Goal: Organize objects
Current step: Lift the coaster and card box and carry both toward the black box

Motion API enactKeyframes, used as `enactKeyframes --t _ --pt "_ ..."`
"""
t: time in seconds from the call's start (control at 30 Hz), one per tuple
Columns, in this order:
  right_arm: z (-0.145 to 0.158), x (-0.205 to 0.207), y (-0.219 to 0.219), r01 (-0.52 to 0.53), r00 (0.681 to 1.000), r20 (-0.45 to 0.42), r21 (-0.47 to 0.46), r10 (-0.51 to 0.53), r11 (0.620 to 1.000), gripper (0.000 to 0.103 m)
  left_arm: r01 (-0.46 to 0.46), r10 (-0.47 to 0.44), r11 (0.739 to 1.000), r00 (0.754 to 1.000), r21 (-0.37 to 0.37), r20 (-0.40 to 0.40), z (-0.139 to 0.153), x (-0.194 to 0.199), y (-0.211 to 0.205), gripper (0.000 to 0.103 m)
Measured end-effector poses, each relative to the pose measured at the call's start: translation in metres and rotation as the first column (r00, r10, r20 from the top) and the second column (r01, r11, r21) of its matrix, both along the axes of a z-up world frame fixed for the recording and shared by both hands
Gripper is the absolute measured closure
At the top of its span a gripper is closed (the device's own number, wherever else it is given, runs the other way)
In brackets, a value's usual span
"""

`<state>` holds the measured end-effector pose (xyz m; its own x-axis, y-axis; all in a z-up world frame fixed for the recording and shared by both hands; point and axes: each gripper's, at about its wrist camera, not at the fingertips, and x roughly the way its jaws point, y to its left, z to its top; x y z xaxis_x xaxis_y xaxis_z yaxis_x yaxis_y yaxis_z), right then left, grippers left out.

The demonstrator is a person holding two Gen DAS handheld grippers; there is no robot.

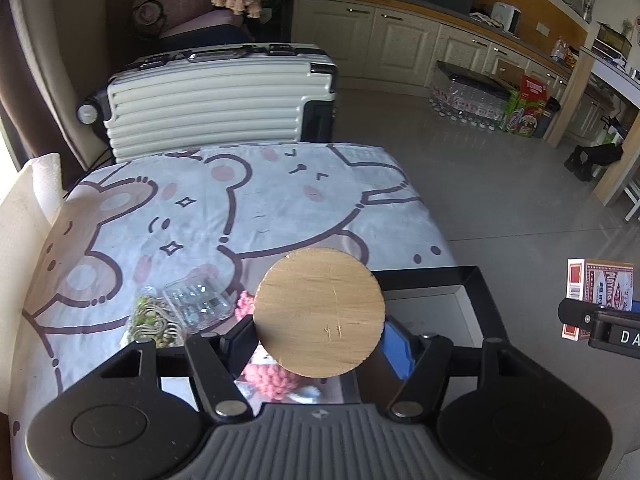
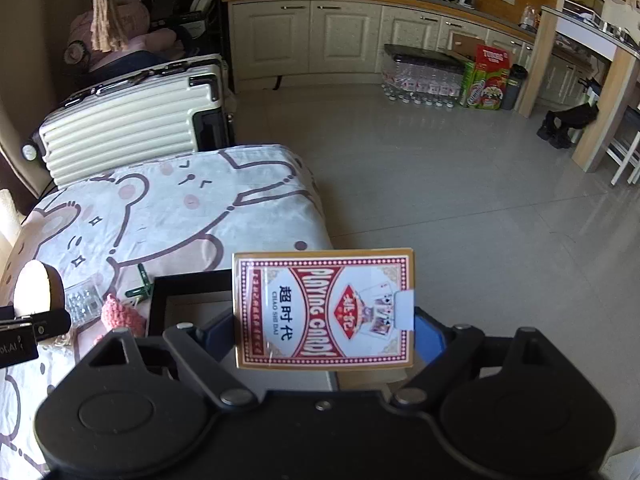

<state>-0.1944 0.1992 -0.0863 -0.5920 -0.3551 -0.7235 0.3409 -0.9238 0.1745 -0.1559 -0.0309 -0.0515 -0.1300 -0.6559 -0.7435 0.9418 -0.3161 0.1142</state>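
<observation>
- Judging progress: two items are lifted, none is seen placed; the black tray (image 1: 476, 280) appears bare inside where its floor shows, so the sorting looks to be at an early stage.
- Left hand-held gripper (image 1: 320, 334) is closed on a round wooden disc (image 1: 319, 312), held above the worktop (image 1: 240, 208) near the tray's edge.
- Right hand-held gripper (image 2: 324, 334) is clamped on a playing-card box (image 2: 324, 308), held just beside the tray (image 2: 188, 280), over the worktop's edge.
- Left to sort, by appearance: a clear plastic case (image 1: 198, 300), a pink knitted piece (image 1: 272, 380) and a greenish beaded bundle (image 1: 154, 322), all lying on the cloth.
- Left view alone shows the beaded bundle and the tray's far corner.
- Right view alone shows a green clip-like item (image 2: 140, 286) beside the tray, and the card box's printed face.
</observation>
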Motion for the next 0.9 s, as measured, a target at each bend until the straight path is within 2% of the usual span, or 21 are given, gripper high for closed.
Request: enactKeyframes --t 0.37,0.63,0.9 --pt "-0.018 -0.011 0.016 0.000 0.999 0.042 0.001 0.000 1.000 0.014 0.067 -0.066 0.997 0.998 0.030 -0.017 -0.014 -0.033 0.002 0.036" --pt "-0.032 -0.018 0.016 -0.022 0.995 0.092 -0.016 0.023 1.000 0.014 0.093 -0.089 0.989 0.995 0.113 -0.045 -0.034 -0.045 -0.004 0.036" --pt "-0.047 -0.026 0.008 -0.055 0.987 0.152 -0.011 0.056 0.998 0.014 0.138 -0.140 0.974 0.990 0.181 -0.001 -0.059 -0.058 -0.012 0.036"
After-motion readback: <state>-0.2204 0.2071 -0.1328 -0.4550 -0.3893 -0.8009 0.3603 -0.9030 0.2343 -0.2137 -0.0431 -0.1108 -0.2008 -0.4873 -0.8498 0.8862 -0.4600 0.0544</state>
